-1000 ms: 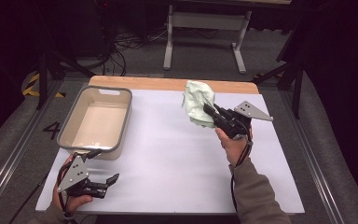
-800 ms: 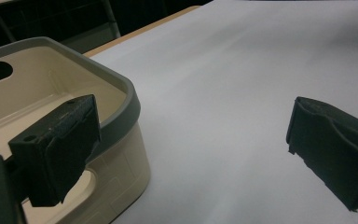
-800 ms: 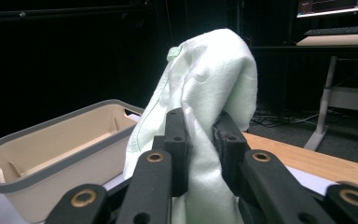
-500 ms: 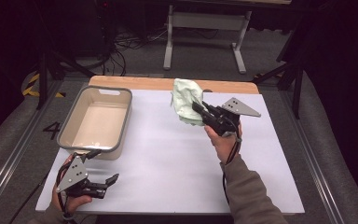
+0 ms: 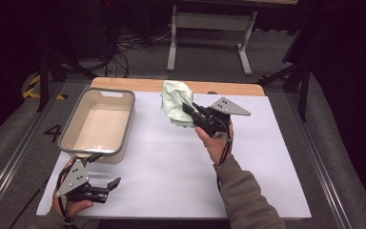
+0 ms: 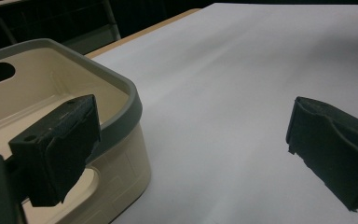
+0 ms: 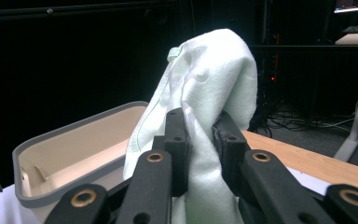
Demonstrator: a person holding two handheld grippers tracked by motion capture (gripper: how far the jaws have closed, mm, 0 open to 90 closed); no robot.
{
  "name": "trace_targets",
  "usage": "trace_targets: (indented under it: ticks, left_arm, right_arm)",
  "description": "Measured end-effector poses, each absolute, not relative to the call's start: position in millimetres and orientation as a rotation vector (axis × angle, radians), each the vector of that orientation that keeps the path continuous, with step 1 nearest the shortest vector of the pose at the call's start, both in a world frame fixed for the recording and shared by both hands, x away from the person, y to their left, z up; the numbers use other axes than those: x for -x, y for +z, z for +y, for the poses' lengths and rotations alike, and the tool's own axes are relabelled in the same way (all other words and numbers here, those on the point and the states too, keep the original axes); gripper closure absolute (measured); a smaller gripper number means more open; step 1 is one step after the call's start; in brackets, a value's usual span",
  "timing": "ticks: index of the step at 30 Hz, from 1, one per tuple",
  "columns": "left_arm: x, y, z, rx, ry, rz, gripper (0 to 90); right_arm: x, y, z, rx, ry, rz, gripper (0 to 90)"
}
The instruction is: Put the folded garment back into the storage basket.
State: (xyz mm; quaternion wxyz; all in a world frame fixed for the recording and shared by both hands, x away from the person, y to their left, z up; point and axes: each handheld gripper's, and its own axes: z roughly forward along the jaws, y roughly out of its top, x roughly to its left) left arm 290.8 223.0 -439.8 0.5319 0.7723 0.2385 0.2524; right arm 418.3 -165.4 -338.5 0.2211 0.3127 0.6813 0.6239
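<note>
Cloth (image 5: 176, 102) pinched in raised right tool (image 5: 189, 110).

We see the left gripper (image 6: 191, 154) with its 2 black jaws spread wide, 1 at the lower left and 1 at the right, and nothing between them but the flat white table top (image 6: 242, 79). The left jaw is in front of the rounded corner of a cream plastic tub with a grey rim (image 6: 121, 86). The tub sits on the white top. A slot handle hole shows in its far wall. A strip of light wood edge (image 6: 140, 32) runs behind the tub.
</note>
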Motion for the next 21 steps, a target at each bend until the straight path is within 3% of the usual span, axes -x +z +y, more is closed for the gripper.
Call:
trace_targets:
  ticks: [21]
  left_arm:
    - [-291,-440,226,-1.826,0.591,0.585,4.2]
  right_arm:
    - [-430,-334,-115,-0.81,1.776,1.922,79.1]
